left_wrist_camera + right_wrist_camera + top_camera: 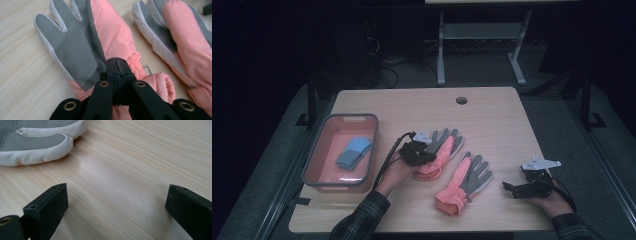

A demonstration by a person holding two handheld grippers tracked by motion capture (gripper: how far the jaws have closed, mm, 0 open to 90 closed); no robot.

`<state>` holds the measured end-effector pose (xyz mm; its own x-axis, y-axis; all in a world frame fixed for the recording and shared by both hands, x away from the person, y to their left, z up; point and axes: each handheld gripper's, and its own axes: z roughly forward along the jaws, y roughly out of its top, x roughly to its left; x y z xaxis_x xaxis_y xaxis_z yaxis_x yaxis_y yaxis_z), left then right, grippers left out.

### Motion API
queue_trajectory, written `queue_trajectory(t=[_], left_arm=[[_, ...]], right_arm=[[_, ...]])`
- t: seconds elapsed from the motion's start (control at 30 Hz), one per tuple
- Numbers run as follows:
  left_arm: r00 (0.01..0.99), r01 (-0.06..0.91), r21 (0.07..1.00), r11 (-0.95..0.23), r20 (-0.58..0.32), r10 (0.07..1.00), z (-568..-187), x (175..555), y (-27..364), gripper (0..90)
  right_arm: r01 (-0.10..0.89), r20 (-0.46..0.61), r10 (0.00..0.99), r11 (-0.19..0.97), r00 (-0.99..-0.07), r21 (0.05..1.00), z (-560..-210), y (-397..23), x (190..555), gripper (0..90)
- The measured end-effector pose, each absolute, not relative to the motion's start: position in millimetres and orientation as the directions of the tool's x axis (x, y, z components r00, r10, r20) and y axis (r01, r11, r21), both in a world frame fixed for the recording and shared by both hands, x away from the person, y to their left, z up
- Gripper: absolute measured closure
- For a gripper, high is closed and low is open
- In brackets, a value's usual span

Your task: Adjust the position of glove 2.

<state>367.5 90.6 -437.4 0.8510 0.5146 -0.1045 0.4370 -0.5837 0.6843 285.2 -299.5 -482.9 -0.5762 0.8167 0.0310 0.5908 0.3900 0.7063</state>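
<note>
Two pink and grey gloves lie side by side on the wooden table (pixel 502 125). My left gripper (pixel 428 151) (pixel 117 61) is shut on the left glove (pixel 443 146) (pixel 82 45); its jaws pinch a fold of the grey mesh palm near the cuff. The other glove (pixel 464 182) (pixel 180 37) rests just right of it, untouched. My right gripper (pixel 508 188) (pixel 117 197) hovers open low over bare wood at the table's right. Grey, white-edged glove fingers (pixel 32 140) lie ahead of it to the left, and nothing is between its jaws.
A pink bin with a grey rim (pixel 312 165) stands at the left of the table and holds a folded blue item (pixel 354 152). A cable hole (pixel 461 100) sits near the far edge. A metal frame (pixel 482 40) stands on the floor beyond.
</note>
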Motion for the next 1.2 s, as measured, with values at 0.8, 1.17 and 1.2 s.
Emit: queue_trajectory(t=[0.8,1.17,1.2], left_arm=[[0.880,0.386,0.700,-0.600,-0.084,0.468,-423.5,313.0,118.8,76.3],[0.757,0.494,0.710,-0.501,-0.067,0.651,-420.4,348.7,124.3,53.1],[0.747,0.505,0.706,-0.497,-0.069,0.662,-423.1,351.5,124.9,51.6]], right_arm=[[0.591,0.032,0.817,0.389,-0.576,0.706,-483.0,-299.4,285.2,4.0],[0.593,0.034,0.818,0.387,-0.574,0.706,-482.9,-299.2,285.3,4.1],[0.593,0.033,0.819,0.387,-0.573,0.706,-482.9,-299.2,285.3,4.0]])
